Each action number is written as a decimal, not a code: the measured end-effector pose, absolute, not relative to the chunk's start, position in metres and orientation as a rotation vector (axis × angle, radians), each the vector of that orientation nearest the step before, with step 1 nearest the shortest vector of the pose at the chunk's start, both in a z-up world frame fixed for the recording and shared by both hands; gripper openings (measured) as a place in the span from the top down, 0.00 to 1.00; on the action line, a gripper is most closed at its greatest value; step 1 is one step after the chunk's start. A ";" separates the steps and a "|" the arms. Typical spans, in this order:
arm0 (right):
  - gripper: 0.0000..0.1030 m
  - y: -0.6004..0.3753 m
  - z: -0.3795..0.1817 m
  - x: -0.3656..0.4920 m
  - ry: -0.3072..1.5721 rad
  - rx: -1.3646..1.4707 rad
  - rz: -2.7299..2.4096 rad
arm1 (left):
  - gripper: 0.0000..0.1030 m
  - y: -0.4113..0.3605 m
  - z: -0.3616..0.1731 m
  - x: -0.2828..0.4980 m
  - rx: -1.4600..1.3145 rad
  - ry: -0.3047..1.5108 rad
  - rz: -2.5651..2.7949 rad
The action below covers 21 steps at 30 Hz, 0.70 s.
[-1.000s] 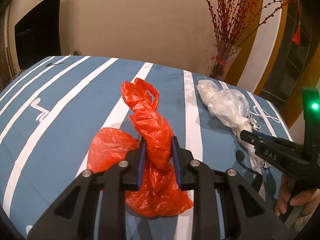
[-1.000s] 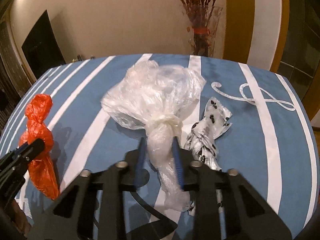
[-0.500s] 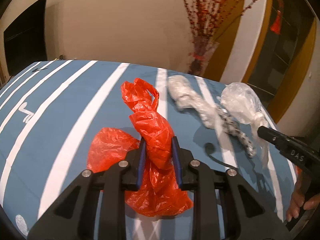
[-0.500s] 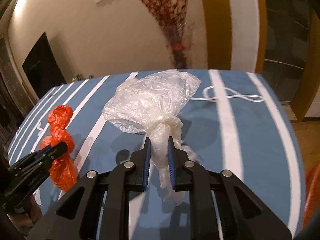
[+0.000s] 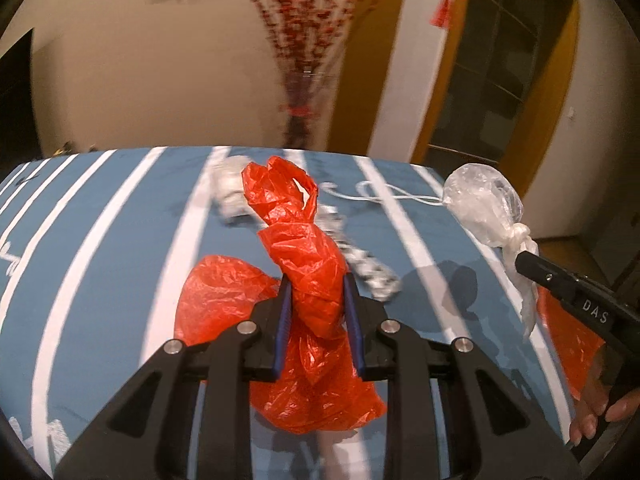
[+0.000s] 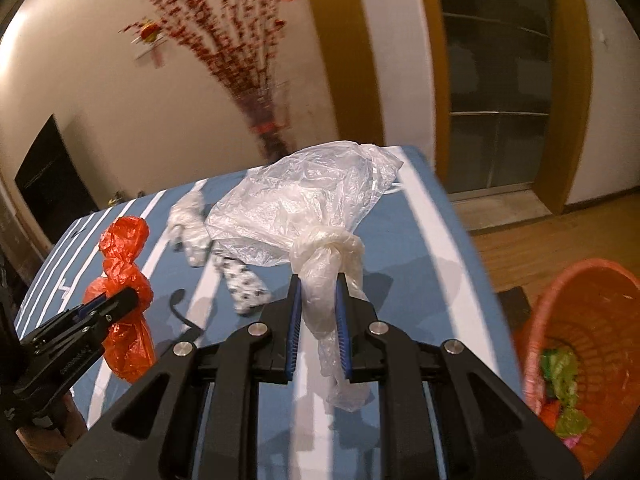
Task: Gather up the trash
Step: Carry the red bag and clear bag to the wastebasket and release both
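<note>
My left gripper (image 5: 316, 276) is shut on a knotted red plastic bag (image 5: 304, 240), held above the blue striped table (image 5: 120, 240); its loose end (image 5: 320, 392) hangs below the jaws. A clear white plastic bag (image 6: 304, 212) is pinched just below its knot by my right gripper (image 6: 318, 276), lifted off the table. The left wrist view shows that clear bag (image 5: 484, 204) at the far right, in the right gripper (image 5: 524, 258). The right wrist view shows the red bag (image 6: 124, 264) at the left, in the left gripper (image 6: 132, 294).
An orange mesh waste basket (image 6: 580, 304) with some rubbish inside stands on the wooden floor to the right of the table. A white black-spotted wrapper (image 6: 240, 284) still lies on the table. A vase of red branches (image 6: 268, 136) stands at the far edge.
Both grippers have swung to the right with their bags, lifting them off the table. The right jaws closed tighter on the clear bag. The orange basket has come into view.
</note>
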State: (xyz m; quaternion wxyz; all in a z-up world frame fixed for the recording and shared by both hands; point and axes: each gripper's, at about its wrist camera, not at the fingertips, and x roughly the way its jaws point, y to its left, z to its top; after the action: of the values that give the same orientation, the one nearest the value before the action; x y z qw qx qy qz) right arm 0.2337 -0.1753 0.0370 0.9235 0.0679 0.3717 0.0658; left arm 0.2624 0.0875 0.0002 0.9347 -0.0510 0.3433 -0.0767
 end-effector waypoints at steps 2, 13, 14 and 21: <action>0.85 -0.190 0.039 0.227 0.755 0.149 0.103 | 0.75 0.072 0.002 0.260 -0.093 0.700 -0.183; 0.85 -0.261 0.044 0.191 0.715 0.199 -0.042 | 0.75 -0.014 0.011 0.250 -0.048 0.697 -0.344; 0.85 -0.266 0.044 0.188 0.713 0.206 -0.053 | 0.75 -0.020 0.011 0.249 -0.045 0.697 -0.355; 0.85 -0.304 0.042 0.169 0.694 0.248 -0.146 | 0.75 -0.072 0.011 0.240 -0.033 0.707 -0.448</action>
State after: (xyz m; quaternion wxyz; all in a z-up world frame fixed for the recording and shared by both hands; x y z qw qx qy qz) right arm 0.1692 -0.3043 0.0419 0.9303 0.1211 0.3387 -0.0714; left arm 0.2404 -0.0722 0.0107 0.9136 -0.0161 0.3431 -0.2175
